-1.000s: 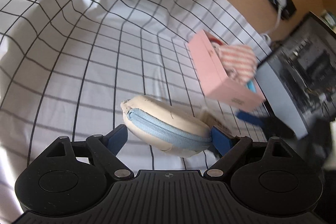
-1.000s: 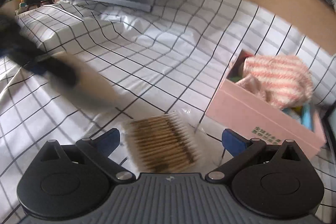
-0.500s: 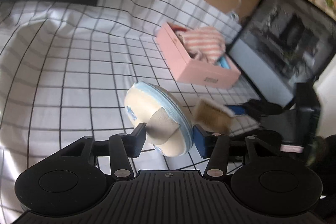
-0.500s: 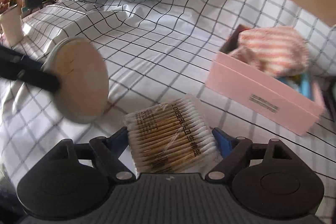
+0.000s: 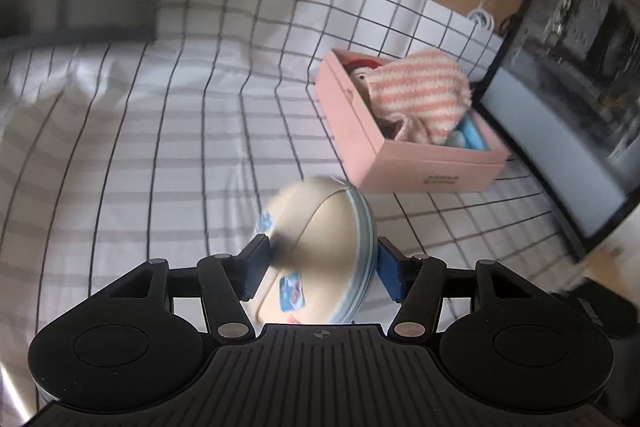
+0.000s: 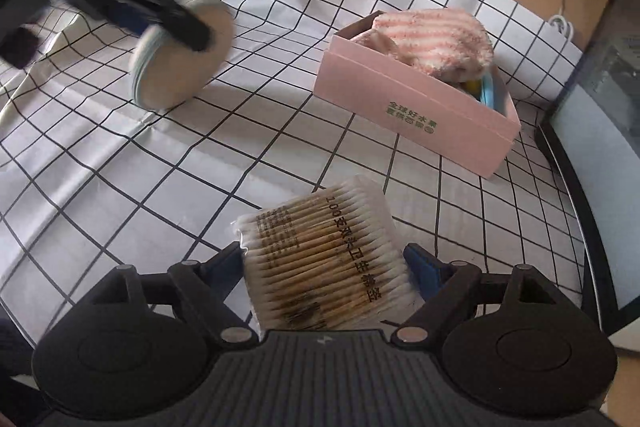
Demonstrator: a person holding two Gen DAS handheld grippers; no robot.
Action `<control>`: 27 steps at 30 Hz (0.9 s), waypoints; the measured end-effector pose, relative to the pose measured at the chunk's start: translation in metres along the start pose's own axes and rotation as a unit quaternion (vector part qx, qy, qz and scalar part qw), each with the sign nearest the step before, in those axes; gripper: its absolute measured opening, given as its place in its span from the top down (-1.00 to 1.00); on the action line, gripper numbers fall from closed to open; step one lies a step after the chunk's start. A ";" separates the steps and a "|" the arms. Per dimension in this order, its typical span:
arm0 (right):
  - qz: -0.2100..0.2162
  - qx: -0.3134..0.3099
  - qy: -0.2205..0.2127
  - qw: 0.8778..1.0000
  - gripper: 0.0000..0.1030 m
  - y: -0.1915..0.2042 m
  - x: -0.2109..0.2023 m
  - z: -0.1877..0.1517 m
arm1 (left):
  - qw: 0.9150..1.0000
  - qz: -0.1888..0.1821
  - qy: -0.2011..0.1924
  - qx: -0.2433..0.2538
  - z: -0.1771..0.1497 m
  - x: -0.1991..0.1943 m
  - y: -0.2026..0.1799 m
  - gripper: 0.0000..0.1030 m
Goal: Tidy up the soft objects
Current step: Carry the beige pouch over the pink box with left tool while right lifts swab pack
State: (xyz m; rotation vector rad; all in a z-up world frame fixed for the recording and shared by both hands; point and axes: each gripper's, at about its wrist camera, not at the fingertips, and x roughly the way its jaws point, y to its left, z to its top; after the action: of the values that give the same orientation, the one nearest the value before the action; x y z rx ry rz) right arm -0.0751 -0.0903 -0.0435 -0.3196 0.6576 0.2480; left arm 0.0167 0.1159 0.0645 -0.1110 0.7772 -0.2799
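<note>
Between the left tongs [image 5: 320,267] sits a round cream zip pouch [image 5: 320,247], gripped after the jaws just reopened slightly; the right tongs [image 6: 326,267] clamp a cotton swab pack [image 6: 324,259] printed "100". Both should travel toward the pink box [image 6: 416,111] at one o'clock, releasing beside the striped towel [image 6: 432,39]. Green box lettering is unreadable.

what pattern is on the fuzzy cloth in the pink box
Pink and white stripes on the fuzzy cloth; clearest in the right wrist view.

The striped cloth [image 6: 430,41] lay in the box [image 6: 408,111] on the checked sheet [image 6: 200,155], with a monitor [image 5: 568,115] to its right.
</note>
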 end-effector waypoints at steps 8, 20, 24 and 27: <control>-0.021 -0.020 -0.011 0.999 -0.65 0.007 -0.014 -0.005 | 0.989 0.060 -0.010 0.133 0.002 0.027 -0.025 -0.29; -0.023 0.034 -0.015 0.999 -0.65 -0.023 -0.014 0.008 | 0.986 0.137 -0.082 -0.038 0.019 -0.012 0.089 0.17; -0.010 0.018 -0.003 1.000 -0.65 -0.017 -0.004 0.010 | 0.987 0.130 -0.068 -0.066 0.025 -0.003 0.107 0.05; -0.003 0.006 0.002 1.000 -0.65 -0.014 0.000 0.012 | 0.988 0.111 -0.051 -0.094 0.025 0.008 0.116 -0.02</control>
State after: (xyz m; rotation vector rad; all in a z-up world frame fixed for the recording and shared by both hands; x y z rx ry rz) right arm -0.0637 -0.0988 -0.0315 -0.3115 0.6623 0.2384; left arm 0.0640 0.2246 0.0530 -0.2136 0.7066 0.0114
